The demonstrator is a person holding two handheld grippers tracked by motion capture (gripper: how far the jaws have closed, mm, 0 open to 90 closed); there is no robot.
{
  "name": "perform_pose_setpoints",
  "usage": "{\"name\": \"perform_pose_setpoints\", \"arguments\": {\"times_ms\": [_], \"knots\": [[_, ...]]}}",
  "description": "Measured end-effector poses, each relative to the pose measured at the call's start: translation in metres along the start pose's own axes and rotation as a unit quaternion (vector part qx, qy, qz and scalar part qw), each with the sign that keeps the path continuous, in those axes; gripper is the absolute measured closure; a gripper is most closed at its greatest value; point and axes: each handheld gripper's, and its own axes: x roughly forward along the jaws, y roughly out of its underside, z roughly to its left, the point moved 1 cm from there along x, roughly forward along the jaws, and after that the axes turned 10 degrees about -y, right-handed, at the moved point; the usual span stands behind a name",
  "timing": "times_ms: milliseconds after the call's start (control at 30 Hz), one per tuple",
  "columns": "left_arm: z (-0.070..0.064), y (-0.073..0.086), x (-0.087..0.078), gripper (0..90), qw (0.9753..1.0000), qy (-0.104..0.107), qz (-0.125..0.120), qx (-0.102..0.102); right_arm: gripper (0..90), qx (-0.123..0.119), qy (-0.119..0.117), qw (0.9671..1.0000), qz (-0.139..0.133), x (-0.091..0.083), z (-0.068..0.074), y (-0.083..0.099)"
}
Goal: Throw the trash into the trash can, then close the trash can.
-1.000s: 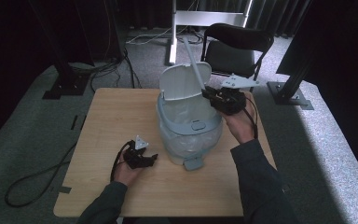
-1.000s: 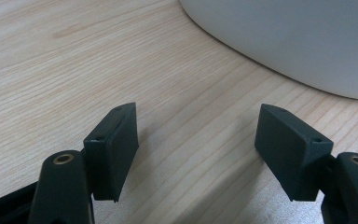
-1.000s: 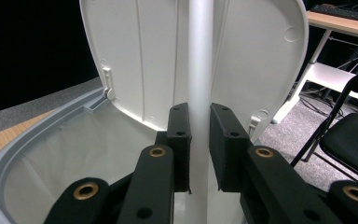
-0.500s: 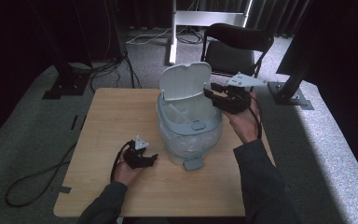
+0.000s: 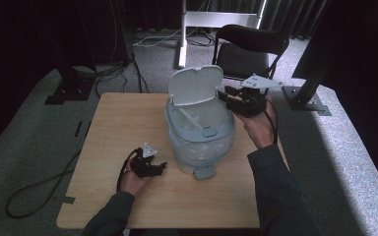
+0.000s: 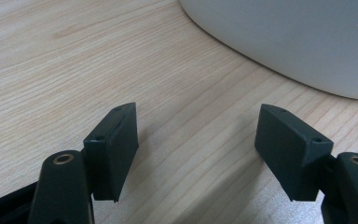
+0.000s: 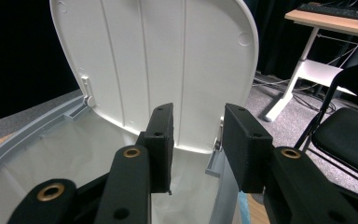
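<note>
Seen from above, a pale bin (image 5: pixel 200 132) with a grey rim stands near the middle of a wooden table (image 5: pixel 118 123). Its white lid (image 5: pixel 195 84) stands raised at the far side, and a pale liner shows inside the bin. A grey pedal (image 5: pixel 204 170) sticks out at the front of its base. The right gripper (image 5: pixel 230 96), held in the person's right hand (image 5: pixel 258 125), hovers beside the bin's rim on the right, close to the lid's edge. The left gripper (image 5: pixel 161 167) rests low on the table in the person's left hand (image 5: pixel 135 179), just to the left of the bin's base. A black chair (image 5: pixel 248 49) stands on the floor beyond the table.

In the left gripper view, the two black jaws are spread wide apart with nothing between them but bare wood grain. The curved pale wall of the bin (image 6: pixel 289 42) fills the upper right, near the jaws but not touching them.

In the right gripper view, the jaws are partly open, with a narrow gap, and hold nothing. Beyond them rises the ribbed underside of the lid (image 7: pixel 154 60), hinged to the grey rim (image 7: pixel 28 140), with the white liner (image 7: pixel 70 158) below. The chair (image 7: pixel 345 130) shows at the right.
</note>
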Motion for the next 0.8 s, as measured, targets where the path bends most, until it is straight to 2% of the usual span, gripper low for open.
{"name": "perform_pose_setpoints", "arguments": {"times_ms": [533, 800], "knots": [[0.0, 0.0, 0.0, 30.1, 1.0, 0.0, 0.0, 0.0, 62.7, 0.01, 0.008, 0.9999, -0.004, 0.003, -0.009, -0.005], [0.0, 0.0, 0.0, 30.1, 1.0, 0.0, 0.0, 0.0, 68.9, 0.009, 0.019, 0.9998, -0.003, 0.007, -0.012, -0.008]]}}
